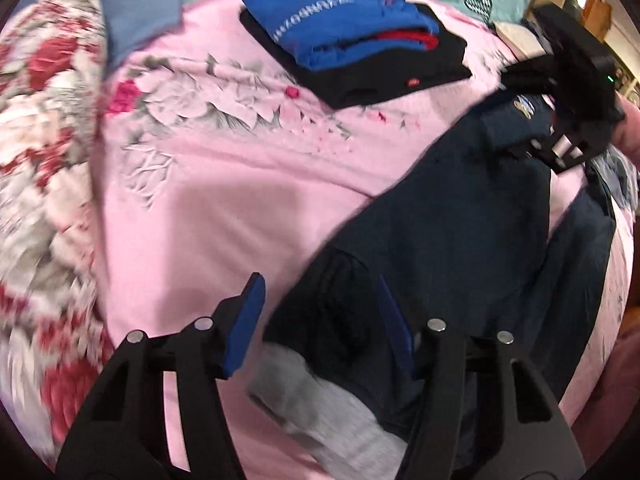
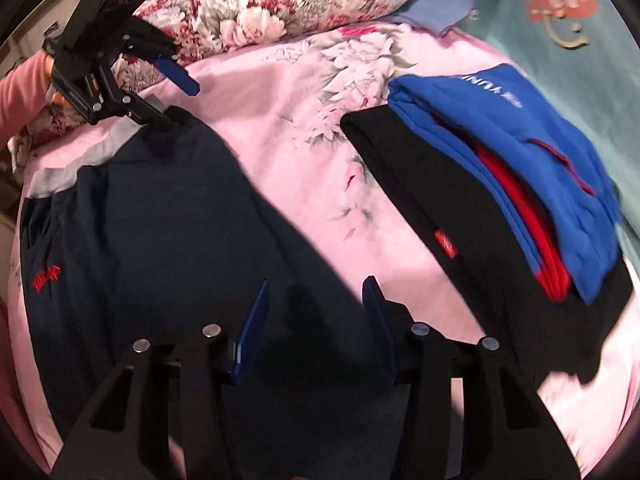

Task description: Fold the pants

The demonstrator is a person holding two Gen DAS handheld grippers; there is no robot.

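The dark navy fabric pants (image 2: 160,216) with grey waistband lie flat on the pink floral bedsheet (image 1: 224,208). Left gripper (image 1: 320,312) spread over the waistband; right gripper (image 2: 314,312) spread over a leg.

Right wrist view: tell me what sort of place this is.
Most likely a bedroom, with work done on a bed: a pink floral bedsheet covers the surface, a flowered quilt is bunched at its edge, and a stack of folded clothes sits beside the navy pants.
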